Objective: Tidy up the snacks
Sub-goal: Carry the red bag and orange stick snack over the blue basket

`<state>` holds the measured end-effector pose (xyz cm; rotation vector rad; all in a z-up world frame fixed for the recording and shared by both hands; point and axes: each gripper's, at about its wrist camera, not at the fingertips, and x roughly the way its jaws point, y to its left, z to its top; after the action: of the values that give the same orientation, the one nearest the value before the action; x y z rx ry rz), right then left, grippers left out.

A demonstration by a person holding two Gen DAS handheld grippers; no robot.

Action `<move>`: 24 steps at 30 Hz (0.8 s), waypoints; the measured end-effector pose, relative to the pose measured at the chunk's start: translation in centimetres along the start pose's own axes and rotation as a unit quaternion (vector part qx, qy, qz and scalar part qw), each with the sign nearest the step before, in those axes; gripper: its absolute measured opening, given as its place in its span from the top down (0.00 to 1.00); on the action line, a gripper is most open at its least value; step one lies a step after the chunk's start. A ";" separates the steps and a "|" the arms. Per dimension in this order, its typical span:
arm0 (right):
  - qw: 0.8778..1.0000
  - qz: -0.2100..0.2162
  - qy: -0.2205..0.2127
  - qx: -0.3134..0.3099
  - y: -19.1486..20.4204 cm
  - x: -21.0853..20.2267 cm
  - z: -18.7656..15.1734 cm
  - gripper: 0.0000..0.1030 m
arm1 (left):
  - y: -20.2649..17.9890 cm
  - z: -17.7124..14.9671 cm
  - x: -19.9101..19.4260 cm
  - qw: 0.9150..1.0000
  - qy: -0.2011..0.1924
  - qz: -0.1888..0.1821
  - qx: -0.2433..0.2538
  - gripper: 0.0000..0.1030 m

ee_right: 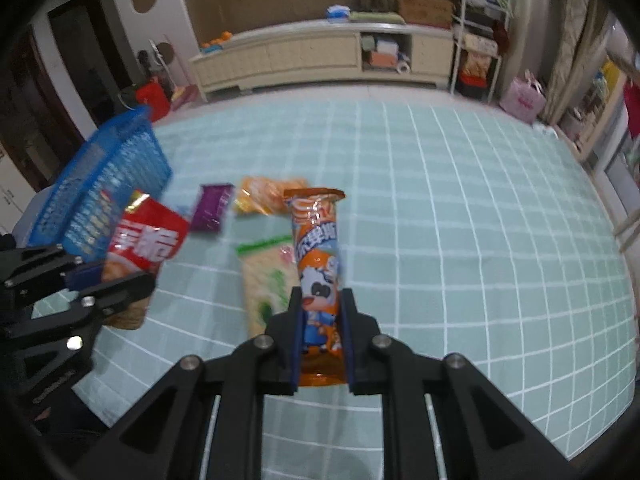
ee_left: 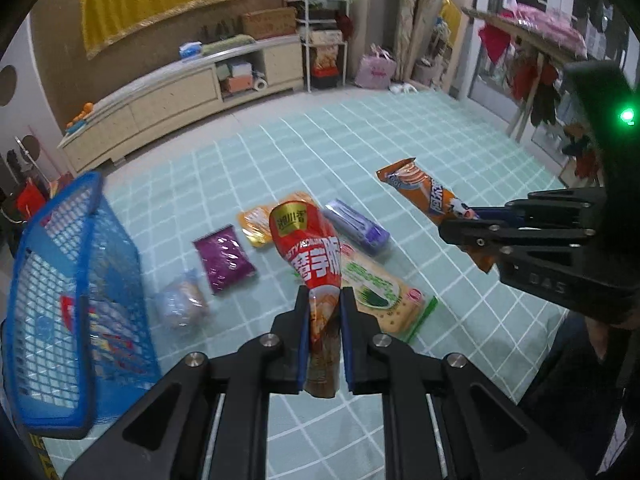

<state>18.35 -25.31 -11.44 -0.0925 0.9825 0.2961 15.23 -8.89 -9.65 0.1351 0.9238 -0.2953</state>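
Note:
My left gripper (ee_left: 324,300) is shut on a red snack bag (ee_left: 310,256) and holds it above the green checked cloth; the bag also shows at the left of the right wrist view (ee_right: 146,240). My right gripper (ee_right: 322,300) is shut on an orange snack tube pack (ee_right: 318,256), also seen in the left wrist view (ee_left: 424,194). A blue mesh basket (ee_left: 60,280) with some packs inside stands at the left (ee_right: 108,184). On the cloth lie a purple pack (ee_left: 224,260), an orange pack (ee_left: 256,222), a lilac pack (ee_left: 358,226), a green-and-cream cracker pack (ee_left: 384,296) and a clear wrapped bun (ee_left: 180,300).
A cream low cabinet (ee_left: 180,96) runs along the far wall, with a white shelf rack (ee_left: 326,32) beside it. A pink bag (ee_left: 376,68) sits on the floor near curtains. A wooden rack with clothes (ee_left: 532,56) stands at the right.

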 end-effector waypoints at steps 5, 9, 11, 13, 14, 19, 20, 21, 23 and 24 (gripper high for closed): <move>0.999 0.014 -0.024 -0.029 3.5 -2.1 1.9 0.81 | 2.8 0.1 -2.9 1.000 -0.022 0.015 -0.012 0.88; 0.998 0.030 -0.037 -0.046 6.4 -2.9 3.3 0.81 | 5.6 0.0 -5.2 0.999 -0.030 0.029 -0.014 0.88; 0.997 0.040 -0.040 -0.055 7.7 -3.0 3.9 0.81 | 6.7 0.1 -6.5 0.998 -0.037 0.035 -0.021 0.88; 0.996 0.056 -0.039 -0.062 9.2 -3.0 4.5 0.81 | 8.3 0.0 -8.0 0.998 -0.049 0.038 -0.032 0.88; 0.995 0.061 -0.038 -0.064 9.7 -3.0 4.6 0.81 | 9.0 0.0 -8.8 0.997 -0.055 0.043 -0.036 0.88; 0.991 0.083 -0.040 -0.100 13.7 -3.1 6.1 0.81 | 12.8 -1.0 -11.2 0.994 -0.065 0.074 -0.054 0.88; 0.989 0.087 -0.041 -0.111 14.7 -3.1 6.3 0.81 | 12.9 -1.0 -11.1 0.993 -0.064 0.079 -0.054 0.88; 0.988 0.090 -0.041 -0.121 15.5 -3.1 6.5 0.81 | 13.5 -1.2 -11.4 0.993 -0.065 0.086 -0.055 0.88; 0.984 0.099 -0.039 -0.145 17.4 -3.0 6.9 0.81 | 14.7 -1.9 -12.0 0.991 -0.066 0.095 -0.065 0.88; 0.981 0.105 -0.036 -0.158 18.4 -2.8 7.0 0.81 | 15.3 -2.2 -12.3 0.990 -0.067 0.099 -0.070 0.88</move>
<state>17.26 -6.85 -4.23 -0.2670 0.8677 0.6446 11.30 8.56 -1.29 0.0768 0.7880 -0.0541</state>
